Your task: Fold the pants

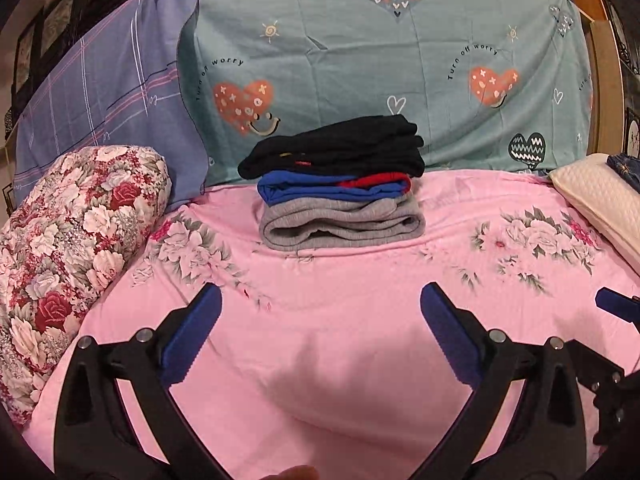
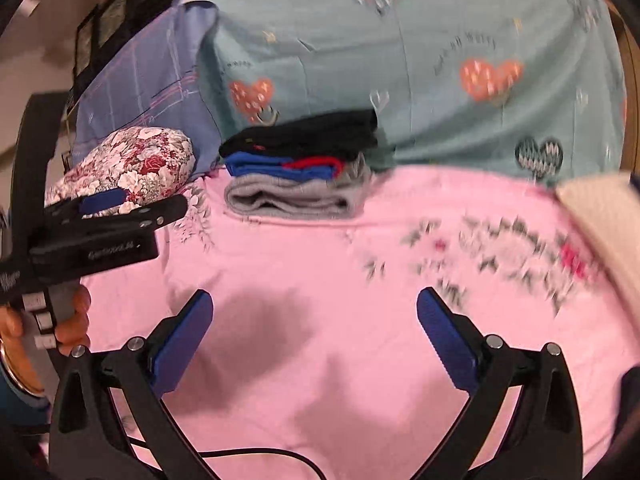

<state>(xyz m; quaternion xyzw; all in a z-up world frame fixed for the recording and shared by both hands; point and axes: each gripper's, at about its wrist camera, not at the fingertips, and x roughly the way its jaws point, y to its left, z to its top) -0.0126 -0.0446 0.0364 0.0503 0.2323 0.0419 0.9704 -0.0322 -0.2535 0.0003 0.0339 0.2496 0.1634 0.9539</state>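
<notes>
Folded pants are seen stacked in a pile on the pink flowered sheet: black pants on top, blue pants with a red band in the middle, grey pants at the bottom. The pile is set against a green heart-printed cloth, with a flowered bolster well to its left and a cream pillow at the right edge. The left gripper is held spread wide over bare sheet, nothing between its fingers. The right gripper is likewise spread wide and empty, near the pile but apart from it.
</notes>
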